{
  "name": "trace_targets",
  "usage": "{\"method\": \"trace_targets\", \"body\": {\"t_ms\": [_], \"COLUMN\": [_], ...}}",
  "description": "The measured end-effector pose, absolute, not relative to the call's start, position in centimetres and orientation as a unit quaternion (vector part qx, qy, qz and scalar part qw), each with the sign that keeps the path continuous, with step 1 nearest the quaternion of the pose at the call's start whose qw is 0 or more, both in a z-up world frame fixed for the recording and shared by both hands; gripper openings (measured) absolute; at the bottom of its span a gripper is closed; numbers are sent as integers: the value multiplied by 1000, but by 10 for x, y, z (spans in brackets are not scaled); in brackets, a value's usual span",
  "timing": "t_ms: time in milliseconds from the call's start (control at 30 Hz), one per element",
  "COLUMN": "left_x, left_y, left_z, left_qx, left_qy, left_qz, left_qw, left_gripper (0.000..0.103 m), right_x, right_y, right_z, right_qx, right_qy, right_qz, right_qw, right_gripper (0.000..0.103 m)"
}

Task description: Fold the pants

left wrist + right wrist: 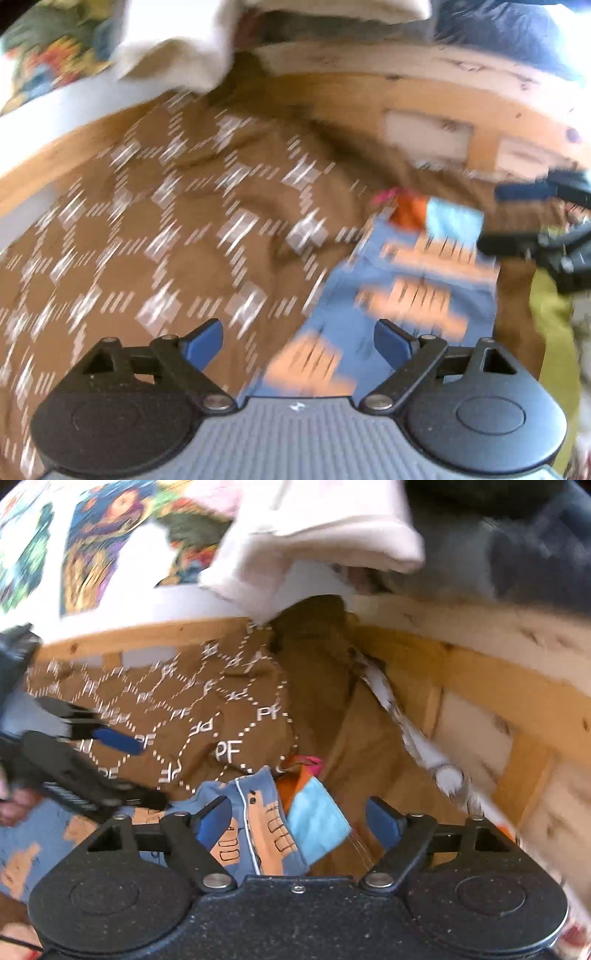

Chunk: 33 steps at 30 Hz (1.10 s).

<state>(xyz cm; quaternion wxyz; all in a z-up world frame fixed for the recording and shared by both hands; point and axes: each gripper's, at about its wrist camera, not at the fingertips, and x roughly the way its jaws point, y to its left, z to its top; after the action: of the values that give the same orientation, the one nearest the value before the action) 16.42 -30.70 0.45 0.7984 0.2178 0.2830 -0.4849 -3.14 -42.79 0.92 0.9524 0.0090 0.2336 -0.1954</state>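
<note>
White "PF" lettering repeats across the brown blanket (207, 709) under the blue patterned pants (258, 819), above which the left hand-held gripper (297, 341) and right hand-held gripper (299, 818) hang spread wide, holding nothing.
</note>
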Motion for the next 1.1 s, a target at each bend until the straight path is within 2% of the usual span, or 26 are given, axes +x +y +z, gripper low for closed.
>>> {"method": "trace_targets", "body": {"t_ms": [167,267,367,467,567,833,933,967,1000,1033,1067,1100], "left_x": [147,140,141,149,159,226,254,264,272,277,280,281], "left_y": [-232,-188,-141,-108,-93,-99,-103,-105,-107,-108,-108,-108], "left_z": [-19,-39,-43,-31,-10,21,8,2,-3,-7,-9,-8], "left_qx": [226,225,152,91,97,152,159,162,166,169,161,151], "left_qy": [289,321,379,421,407,381,413,429,439,446,450,449], "left_qz": [-377,-308,-258,-240,-224,-204,-232,-236,-235,-239,-254,-274], "left_qw": [851,867,876,870,880,889,866,857,851,846,841,837], "left_gripper": [93,95,98,99,99,97,91,86,75,71,54,25], "right_x": [-10,-1,-3,-6,-5,48,66,70,71,74,75,76], "right_y": [-417,-412,-410,-401,-385,-331,-310,-305,-303,-301,-299,-299], "right_z": [-12,-34,-41,-31,-18,-26,-34,-38,-42,-47,-52,-57], "right_qx": [-58,-129,-149,-149,-130,-95,-88,-88,-90,-95,-100,-102], "right_qy": [290,329,335,309,272,287,303,309,314,322,333,344], "right_qz": [-198,-220,-226,-246,-213,-64,-28,-17,-11,-8,-10,-14], "right_qw": [935,909,902,906,930,951,949,947,945,942,937,933], "right_gripper": [93,95,95,100,102,102,102,102,102,102,102,102]}}
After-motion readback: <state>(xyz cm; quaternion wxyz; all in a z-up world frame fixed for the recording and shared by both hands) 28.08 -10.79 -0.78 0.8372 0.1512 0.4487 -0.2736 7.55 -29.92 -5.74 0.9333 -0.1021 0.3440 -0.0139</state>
